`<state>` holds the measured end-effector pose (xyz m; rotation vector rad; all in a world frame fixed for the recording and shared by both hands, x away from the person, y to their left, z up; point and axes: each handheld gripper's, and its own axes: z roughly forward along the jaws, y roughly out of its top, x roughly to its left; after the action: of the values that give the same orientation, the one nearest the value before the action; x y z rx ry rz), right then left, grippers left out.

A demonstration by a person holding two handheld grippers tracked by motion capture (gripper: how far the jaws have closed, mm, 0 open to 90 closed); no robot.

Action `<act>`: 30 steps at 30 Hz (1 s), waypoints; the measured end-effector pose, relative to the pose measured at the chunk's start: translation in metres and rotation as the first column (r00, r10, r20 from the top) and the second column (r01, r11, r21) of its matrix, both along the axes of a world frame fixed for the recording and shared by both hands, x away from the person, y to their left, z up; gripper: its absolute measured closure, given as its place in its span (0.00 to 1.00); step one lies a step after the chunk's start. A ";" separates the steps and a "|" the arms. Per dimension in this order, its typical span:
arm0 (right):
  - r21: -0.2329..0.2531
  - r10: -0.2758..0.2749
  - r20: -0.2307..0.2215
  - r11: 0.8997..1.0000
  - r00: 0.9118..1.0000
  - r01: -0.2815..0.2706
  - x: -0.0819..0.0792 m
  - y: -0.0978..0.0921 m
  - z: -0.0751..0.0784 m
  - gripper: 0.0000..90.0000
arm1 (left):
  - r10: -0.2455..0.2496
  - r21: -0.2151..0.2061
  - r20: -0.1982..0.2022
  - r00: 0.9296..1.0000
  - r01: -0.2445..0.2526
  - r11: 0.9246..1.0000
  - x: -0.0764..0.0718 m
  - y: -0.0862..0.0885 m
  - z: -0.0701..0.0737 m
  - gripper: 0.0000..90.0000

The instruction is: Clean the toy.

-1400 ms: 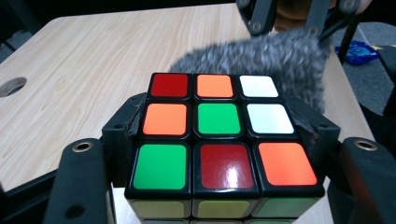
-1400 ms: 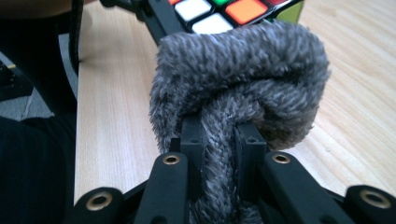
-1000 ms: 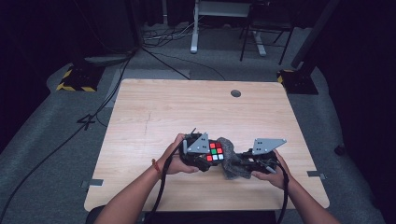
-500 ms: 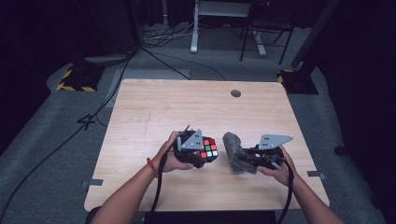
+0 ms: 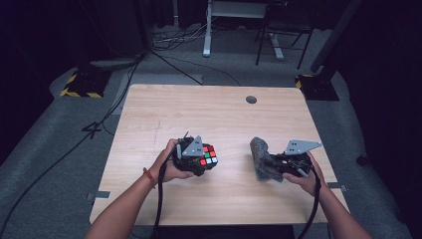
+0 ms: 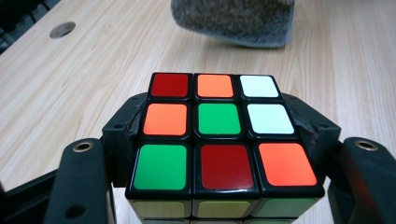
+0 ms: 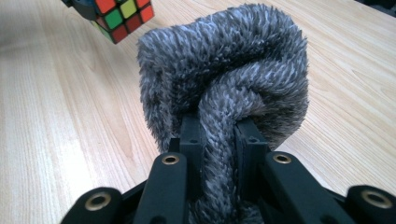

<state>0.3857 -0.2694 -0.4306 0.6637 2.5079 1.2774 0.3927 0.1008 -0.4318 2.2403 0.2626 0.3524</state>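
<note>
Grippers that were close together a second ago now sit well apart at the lower middle of the high view. The left gripper point(image 5: 199, 160) is clamped on a puzzle cube point(image 5: 208, 155), its jaws pressing both sides; the right gripper point(image 5: 271, 167) pinches a fold of grey fuzzy cloth point(image 5: 261, 158). The cube's top face shows red, orange, white, orange, green, white, green, red, orange — thoroughly scrambled. The cloth bunches into a shaggy lump above the right jaws. Bare wood of the table point(image 5: 209, 112) lies between the two — and the whole upper half, past a round cable hole point(image 5: 251, 99), stays open. The near edge runs just below both hands.
</note>
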 end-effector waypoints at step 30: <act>-0.125 -0.103 -0.099 0.988 0.990 0.090 0.002 -0.045 -0.037 0.84 | 0.084 0.002 -0.172 0.981 -0.085 0.996 -0.004 0.055 -0.039 0.37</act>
<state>0.3880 -0.3144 -0.4676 0.8328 2.5772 1.0752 0.3883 0.1553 -0.4705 2.2619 0.4505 0.2020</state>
